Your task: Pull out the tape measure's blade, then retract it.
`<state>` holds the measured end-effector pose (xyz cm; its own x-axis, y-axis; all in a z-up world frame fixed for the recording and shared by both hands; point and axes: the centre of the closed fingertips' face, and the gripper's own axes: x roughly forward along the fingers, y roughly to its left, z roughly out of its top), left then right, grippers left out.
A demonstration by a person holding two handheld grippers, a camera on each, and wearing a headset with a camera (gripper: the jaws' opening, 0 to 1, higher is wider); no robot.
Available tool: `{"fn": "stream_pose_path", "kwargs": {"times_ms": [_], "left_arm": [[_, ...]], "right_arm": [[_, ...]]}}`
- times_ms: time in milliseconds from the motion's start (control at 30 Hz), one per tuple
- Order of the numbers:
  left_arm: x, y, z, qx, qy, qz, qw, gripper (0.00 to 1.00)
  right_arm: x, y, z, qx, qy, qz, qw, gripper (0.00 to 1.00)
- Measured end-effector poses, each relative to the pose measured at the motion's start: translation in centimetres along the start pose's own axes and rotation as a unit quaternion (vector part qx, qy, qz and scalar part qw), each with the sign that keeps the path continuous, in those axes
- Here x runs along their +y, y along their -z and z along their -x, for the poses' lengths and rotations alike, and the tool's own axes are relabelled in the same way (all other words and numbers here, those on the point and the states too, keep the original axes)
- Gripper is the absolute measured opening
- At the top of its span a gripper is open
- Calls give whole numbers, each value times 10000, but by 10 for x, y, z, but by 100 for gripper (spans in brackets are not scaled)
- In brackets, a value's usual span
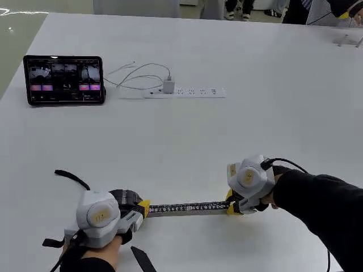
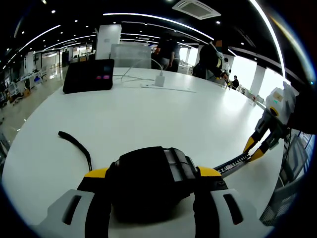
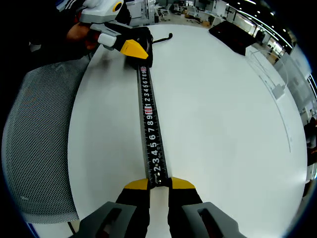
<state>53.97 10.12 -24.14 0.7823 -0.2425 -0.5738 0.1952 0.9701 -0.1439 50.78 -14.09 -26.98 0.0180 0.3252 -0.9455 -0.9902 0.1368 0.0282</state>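
On a white desk (image 1: 238, 130), the left gripper (image 1: 136, 211), at seven o'clock, clamps the black tape measure (image 1: 127, 199) in its yellow-tipped jaws, while the right gripper (image 1: 231, 205), at four o'clock, pinches the end of the blade (image 1: 187, 208), stretched flat between them. A black sleeve (image 1: 323, 204) enters from four o'clock. A lit tablet (image 1: 64, 80) stands at ten o'clock; a power strip (image 1: 190, 92) with a charger (image 1: 168, 86) lies near twelve.

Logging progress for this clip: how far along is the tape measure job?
Done: the blade is pulled out, stretching from the case, clamped in the left gripper, to the right gripper, which pinches its tip end. In hand: both grippers hold it extended. Left: retracting the blade into the case.
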Motion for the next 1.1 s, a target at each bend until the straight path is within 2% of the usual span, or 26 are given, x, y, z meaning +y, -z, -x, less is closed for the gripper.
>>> {"fn": "stream_pose_path", "kwargs": {"times_ms": [300,1100], "left_arm": [[0,0,0,-68,-13,-36,10000,63],[-1,0,0,55,8,-6,10000,63]], "right_arm": [[0,-6,-3,-46,-32,-20,10000,9],[1,-16,-7,79,21,40,10000,9]]}}
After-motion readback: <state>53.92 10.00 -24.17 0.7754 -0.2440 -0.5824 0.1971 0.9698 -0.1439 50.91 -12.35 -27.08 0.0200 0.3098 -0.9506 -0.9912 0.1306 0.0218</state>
